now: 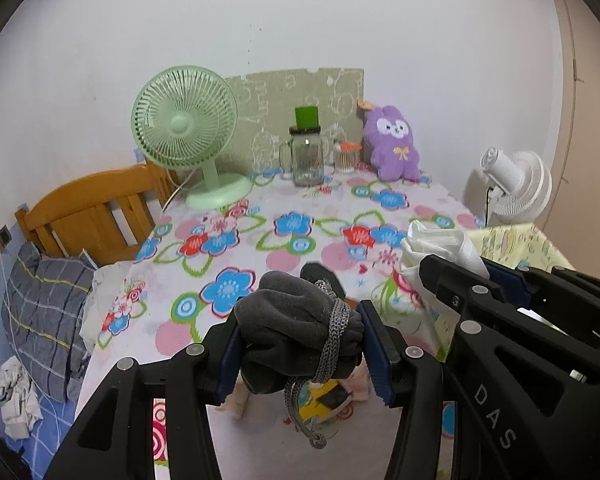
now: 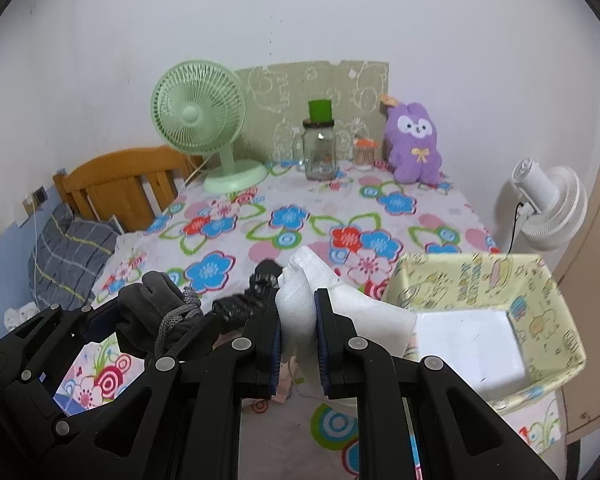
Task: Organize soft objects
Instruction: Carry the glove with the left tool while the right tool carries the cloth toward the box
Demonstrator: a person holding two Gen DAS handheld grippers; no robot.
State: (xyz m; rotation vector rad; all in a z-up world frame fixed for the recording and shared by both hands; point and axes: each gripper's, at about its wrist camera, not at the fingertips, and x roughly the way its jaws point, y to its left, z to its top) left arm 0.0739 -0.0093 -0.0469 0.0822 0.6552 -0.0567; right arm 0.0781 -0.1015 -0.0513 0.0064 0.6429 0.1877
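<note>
My left gripper (image 1: 300,340) is shut on a dark grey fleece bundle (image 1: 292,320) with a braided grey cord, held above the flowered table; the same grey bundle (image 2: 152,304) shows at the left of the right wrist view. My right gripper (image 2: 298,326) is shut on a crumpled white soft sheet (image 2: 300,304) that trails to the right toward a yellow patterned fabric box (image 2: 540,304). In the left wrist view that white sheet (image 1: 440,244) sits in the right gripper's jaws. A black soft item (image 2: 260,284) lies on the cloth behind both grippers. A purple plush toy (image 1: 392,144) leans at the table's far edge.
At the back stand a green desk fan (image 1: 186,136), a glass jar with a green lid (image 1: 306,156) and a small jar (image 1: 346,158). A white fan (image 2: 548,204) is off the right edge. A wooden bed frame (image 1: 96,208) and a plaid pillow (image 1: 44,312) lie left. A yellow item (image 1: 324,398) lies under the bundle.
</note>
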